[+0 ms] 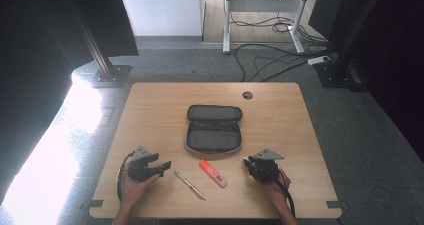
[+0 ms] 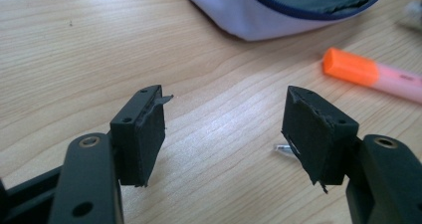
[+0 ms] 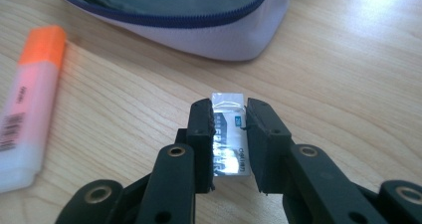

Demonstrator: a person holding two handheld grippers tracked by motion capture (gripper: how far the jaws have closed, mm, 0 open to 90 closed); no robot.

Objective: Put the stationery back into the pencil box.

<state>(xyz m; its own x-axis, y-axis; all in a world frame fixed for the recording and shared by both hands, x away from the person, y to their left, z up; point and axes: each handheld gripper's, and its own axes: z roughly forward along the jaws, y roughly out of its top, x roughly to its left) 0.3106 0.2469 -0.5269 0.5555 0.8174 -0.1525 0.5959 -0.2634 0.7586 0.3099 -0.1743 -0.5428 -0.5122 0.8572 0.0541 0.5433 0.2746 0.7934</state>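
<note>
Jaws on my right gripper (image 3: pixel 230 117) are pinching a small white eraser in a shiny printed sleeve (image 3: pixel 228 134), pads against both of its sides; it lies flat on the light wooden bench (image 3: pixel 348 84) in the lower middle of the right gripper view. Beyond it, across the top of that frame, sits the open grey fabric pencil case with its dark blue zip edge (image 3: pixel 199 30), and at the left edge lies the orange-capped pink highlighter (image 3: pixel 30 109).

My left gripper (image 2: pixel 224 129) has its jaws spread wide over bare wood, holding nothing. In the left gripper view the highlighter (image 2: pixel 368 74) lies at the right, the case (image 2: pixel 278 15) at the top.

From the high view, my left gripper (image 1: pixel 162 167) sits lower left of centre and the right one (image 1: pixel 248 162) lower right. Between them lie a slim silver pen (image 1: pixel 190 185) and the highlighter (image 1: pixel 213 173), apart, with the case (image 1: pixel 214 129) at centre frame.
</note>
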